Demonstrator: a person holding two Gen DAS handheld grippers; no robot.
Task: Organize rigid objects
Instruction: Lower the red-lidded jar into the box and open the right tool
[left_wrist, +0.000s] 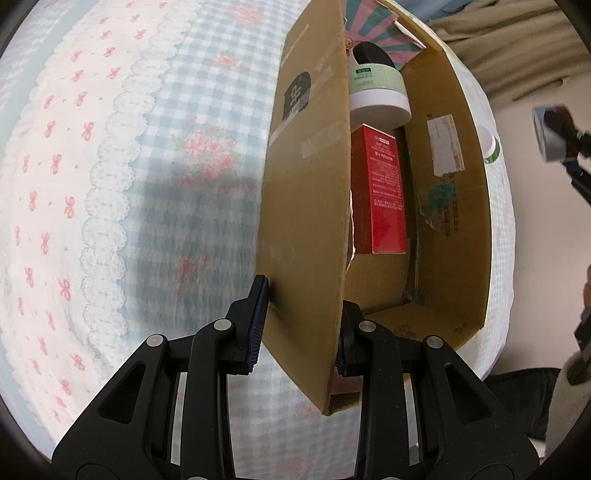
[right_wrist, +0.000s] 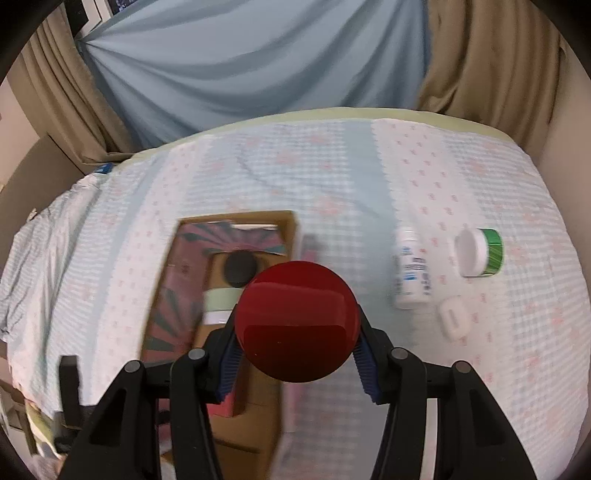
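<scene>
left fingers (left_wrist: 301, 328) – pinching 1 box (left_wrist: 469, 206) flap | right fingers (right_wrist: 297, 349) – pinching 1 red jar (right_wrist: 297, 321)

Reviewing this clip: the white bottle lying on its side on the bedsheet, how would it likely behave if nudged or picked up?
The white bottle looks cylindrical and lies on its side, so a sideways nudge would probably roll it, though the soft bedsheet may damp that. Its smooth plastic-looking wall could slip between pads. It seems rigid and should keep its shape in a grip.
</scene>
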